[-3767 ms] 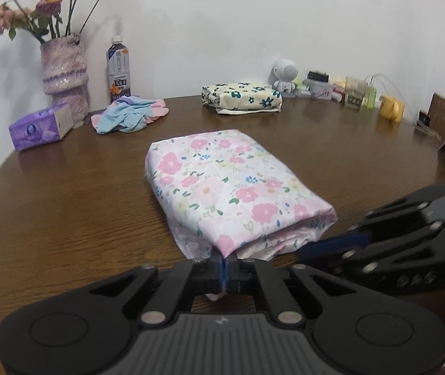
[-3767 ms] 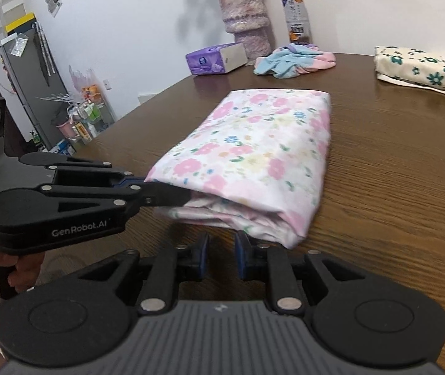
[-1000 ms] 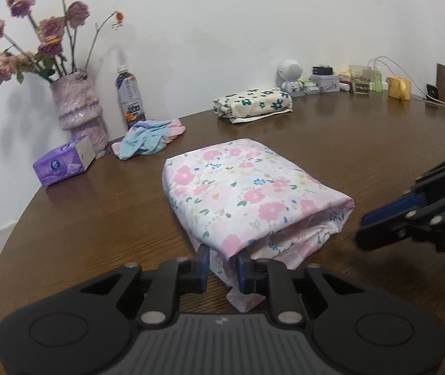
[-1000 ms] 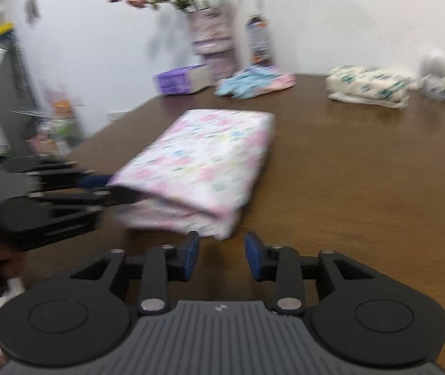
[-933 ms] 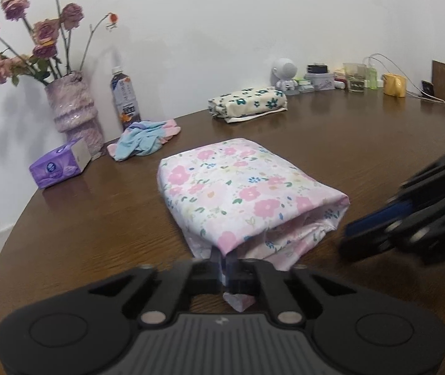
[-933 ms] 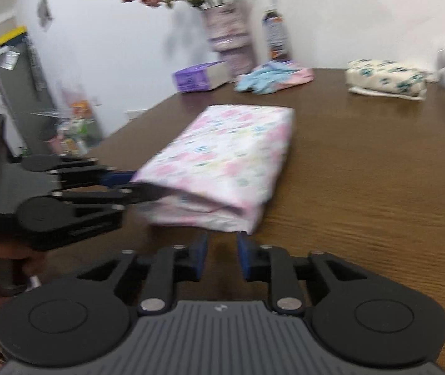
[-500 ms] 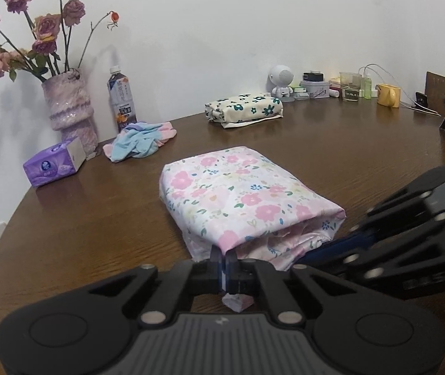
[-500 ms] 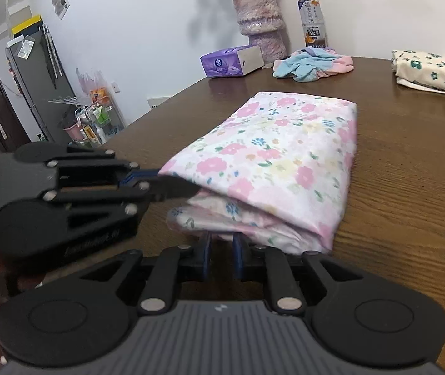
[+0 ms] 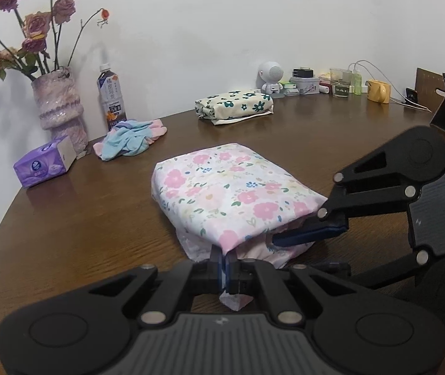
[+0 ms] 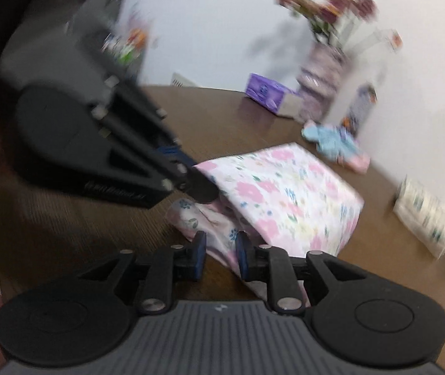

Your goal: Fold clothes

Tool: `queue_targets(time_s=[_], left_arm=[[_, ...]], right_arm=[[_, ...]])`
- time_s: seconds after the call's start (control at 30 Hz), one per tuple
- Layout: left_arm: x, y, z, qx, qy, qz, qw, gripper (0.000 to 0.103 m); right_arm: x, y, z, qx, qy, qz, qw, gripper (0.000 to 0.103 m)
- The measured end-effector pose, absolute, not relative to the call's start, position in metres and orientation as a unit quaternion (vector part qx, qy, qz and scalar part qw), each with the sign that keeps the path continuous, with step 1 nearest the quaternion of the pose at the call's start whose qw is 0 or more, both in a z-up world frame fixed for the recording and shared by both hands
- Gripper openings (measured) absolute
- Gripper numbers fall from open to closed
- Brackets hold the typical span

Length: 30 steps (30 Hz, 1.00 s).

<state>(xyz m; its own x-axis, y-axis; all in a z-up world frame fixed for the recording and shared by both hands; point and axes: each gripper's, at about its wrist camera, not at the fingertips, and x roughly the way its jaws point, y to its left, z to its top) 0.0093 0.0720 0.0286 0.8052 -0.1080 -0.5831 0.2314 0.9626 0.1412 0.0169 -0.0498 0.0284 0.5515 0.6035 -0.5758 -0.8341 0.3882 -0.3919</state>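
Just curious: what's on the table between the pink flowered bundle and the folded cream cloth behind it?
Nothing: bare table separates the bundle from the cream cloth, in the left wrist view.

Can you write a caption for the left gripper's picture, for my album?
Left gripper pinches a corner of the folded pink flowery cloth on the brown table.

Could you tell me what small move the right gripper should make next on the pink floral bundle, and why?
Probably close the right gripper on the loose lower layers. The left gripper already pinches the near corner of the folded pink floral cloth, while the right jaws, just opening, straddle the fabric with gaps showing.
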Motion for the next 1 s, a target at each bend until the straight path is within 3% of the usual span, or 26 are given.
queue_targets(time_s=[0.3, 1.0], left_arm=[[0.009, 0.072, 0.026, 0.11, 0.297, -0.087, 0.945, 0.001], [0.005, 0.073, 0.026, 0.093, 0.292, -0.101, 0.946, 0.0]], right_arm=[[-0.004, -0.03, 0.019, -0.468, 0.122, 0.461, 0.744, 0.001], [0.007, -0.015, 0.005, -0.462, 0.12, 0.413, 0.776, 0.001]])
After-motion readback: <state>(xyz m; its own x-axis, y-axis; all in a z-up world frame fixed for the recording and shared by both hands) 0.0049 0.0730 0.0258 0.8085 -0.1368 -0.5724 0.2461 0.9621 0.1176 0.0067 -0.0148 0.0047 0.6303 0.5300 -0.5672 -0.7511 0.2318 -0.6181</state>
